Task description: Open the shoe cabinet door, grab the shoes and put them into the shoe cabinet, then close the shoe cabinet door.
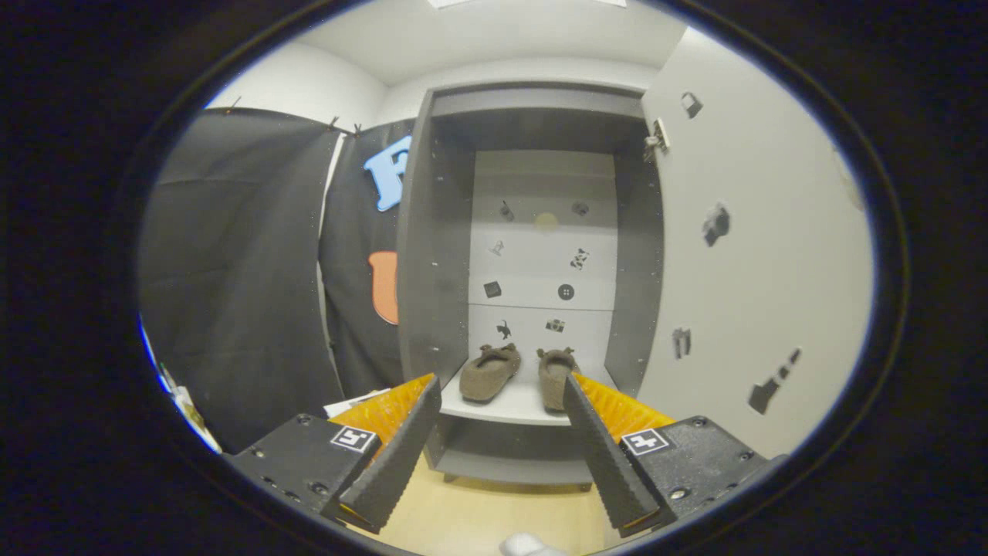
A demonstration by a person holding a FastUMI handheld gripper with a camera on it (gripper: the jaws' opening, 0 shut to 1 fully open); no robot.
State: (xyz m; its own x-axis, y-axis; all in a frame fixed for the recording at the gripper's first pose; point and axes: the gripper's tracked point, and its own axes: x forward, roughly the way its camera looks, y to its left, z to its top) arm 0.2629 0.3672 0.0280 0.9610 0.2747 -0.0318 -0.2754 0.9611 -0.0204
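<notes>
The grey shoe cabinet [436,255] stands ahead with its white door [760,255] swung wide to the right. Two brown slippers sit side by side on its lower white shelf [513,405]: the left slipper [488,372] and the right slipper [556,374], toes pointing toward me. My gripper [502,394] is open, held back from the cabinet, with nothing between its fingers. The slippers lie beyond the fingertips, seen through the gap between them.
Black cloth hangs to the left of the cabinet. Pale wooden floor [478,517] lies below the fingers. Some papers [351,401] lie on the floor by the cabinet's left foot. Small dark stickers dot the door and the cabinet's back panel.
</notes>
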